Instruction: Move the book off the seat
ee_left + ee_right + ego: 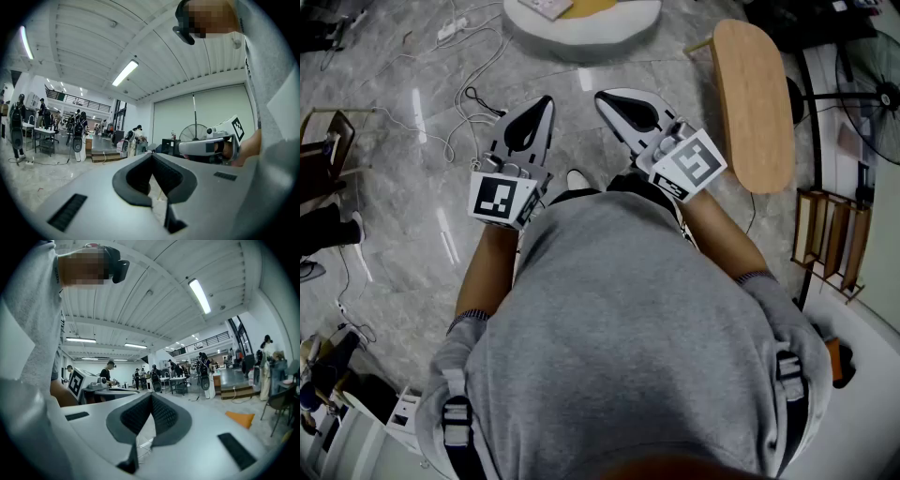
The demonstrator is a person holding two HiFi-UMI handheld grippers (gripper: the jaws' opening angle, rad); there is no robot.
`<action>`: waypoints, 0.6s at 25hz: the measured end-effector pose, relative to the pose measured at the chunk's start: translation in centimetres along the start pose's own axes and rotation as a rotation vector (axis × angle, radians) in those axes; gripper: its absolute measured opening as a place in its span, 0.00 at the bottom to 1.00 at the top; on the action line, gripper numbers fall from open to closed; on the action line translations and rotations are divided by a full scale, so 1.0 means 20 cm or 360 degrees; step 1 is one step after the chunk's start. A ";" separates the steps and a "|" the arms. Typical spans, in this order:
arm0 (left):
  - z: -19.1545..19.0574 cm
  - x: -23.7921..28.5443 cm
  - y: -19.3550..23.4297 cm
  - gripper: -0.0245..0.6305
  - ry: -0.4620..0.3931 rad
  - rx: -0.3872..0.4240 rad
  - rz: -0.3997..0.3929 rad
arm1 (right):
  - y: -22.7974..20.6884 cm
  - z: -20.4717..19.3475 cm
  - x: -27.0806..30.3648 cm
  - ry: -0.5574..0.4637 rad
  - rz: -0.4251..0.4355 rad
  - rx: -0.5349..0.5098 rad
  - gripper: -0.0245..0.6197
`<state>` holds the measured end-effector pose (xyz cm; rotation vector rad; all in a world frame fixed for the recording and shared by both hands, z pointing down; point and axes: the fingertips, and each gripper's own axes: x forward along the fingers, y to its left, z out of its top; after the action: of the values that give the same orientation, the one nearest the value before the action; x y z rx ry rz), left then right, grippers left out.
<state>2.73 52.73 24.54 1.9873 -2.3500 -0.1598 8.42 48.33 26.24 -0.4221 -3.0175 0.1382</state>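
Observation:
In the head view a round white seat (609, 33) with a yellow patch lies on the floor at the top edge. On it, cut by the frame, rests a pale book (546, 7). I hold both grippers level in front of my body, well short of the seat. The left gripper (546, 101) is shut and holds nothing; its closed tips (151, 155) point into the hall. The right gripper (602, 97) is also shut and holds nothing, as its own view (151, 395) shows. Each gripper view catches the other gripper, the right one (211, 146) and the left one (96, 386), beside it.
An oval wooden table (755, 103) stands to the right of the seat, with a floor fan (874, 94) and a wooden rack (830, 239) beyond it. White cables (469, 94) trail over the marble floor at left. A chair (323, 150) sits at the left edge. People stand far off in the hall (77, 133).

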 end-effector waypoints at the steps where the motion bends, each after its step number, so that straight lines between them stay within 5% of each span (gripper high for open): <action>1: -0.01 0.01 0.00 0.06 0.0018 -0.0002 0.0006 | -0.01 0.00 -0.01 0.0003 -0.0004 0.0000 0.05; 15: -0.06 0.01 -0.02 0.06 0.0057 0.0002 -0.0022 | -0.02 -0.05 -0.02 0.0044 -0.0026 -0.0003 0.05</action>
<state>3.26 52.50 25.77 1.9904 -2.3159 -0.1227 8.80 47.88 27.19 -0.3964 -2.9933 0.1277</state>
